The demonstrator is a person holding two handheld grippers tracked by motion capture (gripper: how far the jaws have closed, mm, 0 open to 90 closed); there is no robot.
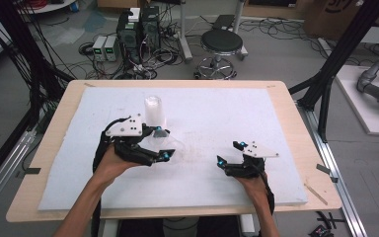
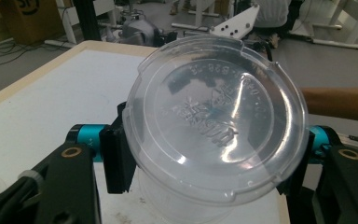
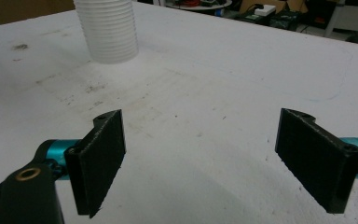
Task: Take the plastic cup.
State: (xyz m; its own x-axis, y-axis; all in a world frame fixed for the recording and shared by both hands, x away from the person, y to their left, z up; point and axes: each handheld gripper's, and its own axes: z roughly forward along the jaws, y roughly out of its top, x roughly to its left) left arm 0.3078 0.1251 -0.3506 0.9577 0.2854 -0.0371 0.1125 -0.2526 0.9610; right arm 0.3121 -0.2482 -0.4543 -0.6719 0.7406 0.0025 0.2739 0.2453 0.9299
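Even, bright overhead light; soft faint shadows on the white mat (image 1: 202, 163). High view soft and low in detail. Left gripper view: white glare streaks on the clear lid (image 2: 214, 121), background softly blurred. Right gripper view: near pads (image 3: 100, 158) slightly soft, mat bright, almost washed out.

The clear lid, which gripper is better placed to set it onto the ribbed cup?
Left. The left gripper already holds the clear lid between its fingers, close beside the ribbed cup. The right gripper is open, empty and farther away.
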